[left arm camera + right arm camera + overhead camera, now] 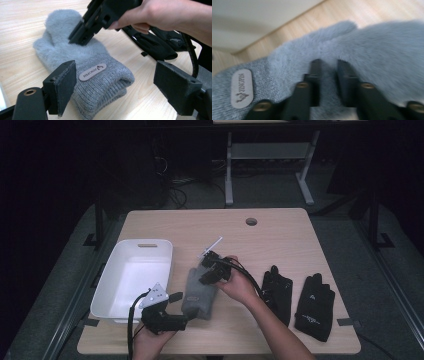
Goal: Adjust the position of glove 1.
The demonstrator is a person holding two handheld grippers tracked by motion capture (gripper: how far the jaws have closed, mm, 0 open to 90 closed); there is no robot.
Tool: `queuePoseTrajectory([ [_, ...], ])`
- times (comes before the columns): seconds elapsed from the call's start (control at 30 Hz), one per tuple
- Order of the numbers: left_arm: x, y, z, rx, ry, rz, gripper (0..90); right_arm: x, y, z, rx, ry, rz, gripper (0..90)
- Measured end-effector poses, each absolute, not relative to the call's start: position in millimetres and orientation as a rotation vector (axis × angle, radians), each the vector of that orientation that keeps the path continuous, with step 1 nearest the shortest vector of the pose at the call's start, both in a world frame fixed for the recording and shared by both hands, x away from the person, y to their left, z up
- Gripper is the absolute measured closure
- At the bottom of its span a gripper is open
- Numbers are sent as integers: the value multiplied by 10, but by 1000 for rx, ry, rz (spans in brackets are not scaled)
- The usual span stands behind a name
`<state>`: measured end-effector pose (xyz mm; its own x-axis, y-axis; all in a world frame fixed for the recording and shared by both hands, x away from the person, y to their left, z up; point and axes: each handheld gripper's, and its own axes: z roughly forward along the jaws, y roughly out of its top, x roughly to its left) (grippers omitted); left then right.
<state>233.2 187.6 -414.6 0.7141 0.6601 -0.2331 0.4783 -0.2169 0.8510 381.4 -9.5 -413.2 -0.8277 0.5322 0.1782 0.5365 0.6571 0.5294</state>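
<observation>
One grey mitten [200, 292] lies on the surface; the right gripper [329, 65] pinches its fluffy palm between nearly closed jaws, while the left gripper [113, 82] has spread jaws flanking the cuff.

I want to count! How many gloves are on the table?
3: a grey mitten under the right claw, and two black gloves side by side to its right.

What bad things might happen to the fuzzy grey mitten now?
The right gripper pinches only a small tuft of the grey mitten, so the fluff may slip free if lifted. The left gripper is open around the knitted cuff without touching it; closing badly could just push the mitten along the table. The black gloves lie close and might get bumped.
</observation>
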Motion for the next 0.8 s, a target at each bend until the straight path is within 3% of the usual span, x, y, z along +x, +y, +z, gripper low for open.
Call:
queuePoseTrajectory([
  [0.1,2336,1872,-4150,1874,883,218,183,3830,-211,-4044,-978,-2805,-984,554],
  [0.27,2331,1859,-4144,1879,877,222,183,3886,-421,-3964,-1112,-2772,-1036,422],
  [0.8,2321,1838,-4137,1877,869,219,183,4279,-598,-4365,-1440,-2491,-1017,286],
])
